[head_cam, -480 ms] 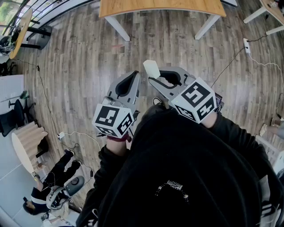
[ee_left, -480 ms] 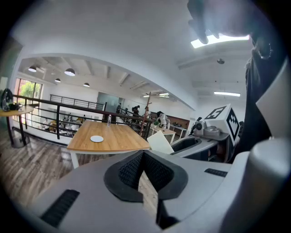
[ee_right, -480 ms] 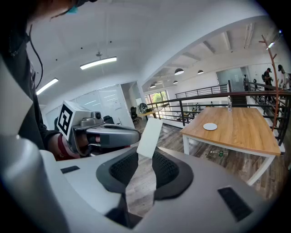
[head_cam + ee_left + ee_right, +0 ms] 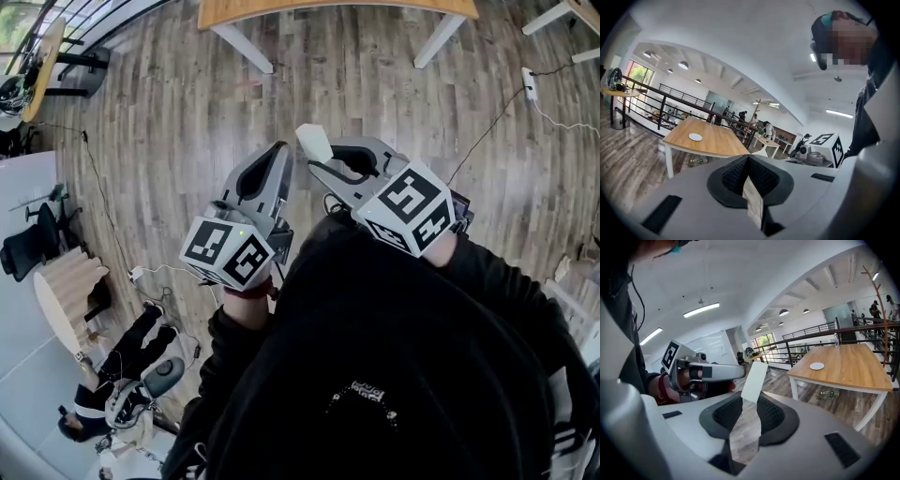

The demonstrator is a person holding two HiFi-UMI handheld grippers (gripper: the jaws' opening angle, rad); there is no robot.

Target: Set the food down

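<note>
My right gripper (image 4: 317, 161) is shut on the food, a thin pale cream slab (image 4: 314, 142) that sticks up past the jaw tips. In the right gripper view the slab (image 4: 753, 380) stands tilted between the dark pads of the right gripper (image 4: 749, 401). Beside it my left gripper (image 4: 277, 157) is shut with nothing in it; its pads meet at the tip in the left gripper view (image 4: 748, 157). Both are held over wooden floor, well short of a wooden table (image 4: 337, 11). A small white plate (image 4: 695, 137) lies on that table (image 4: 717, 143), and the plate (image 4: 817, 366) shows in the right gripper view too.
A bottle (image 4: 829, 393) lies on the floor under the table (image 4: 848, 369). A power strip (image 4: 530, 84) with cables runs across the floor at the right. A black railing (image 4: 670, 101) stands behind the table. More tables and people are further back.
In the head view both grippers sit slightly higher and further left, and the table has slid toward the top edge. The slab stays in the right jaws.
</note>
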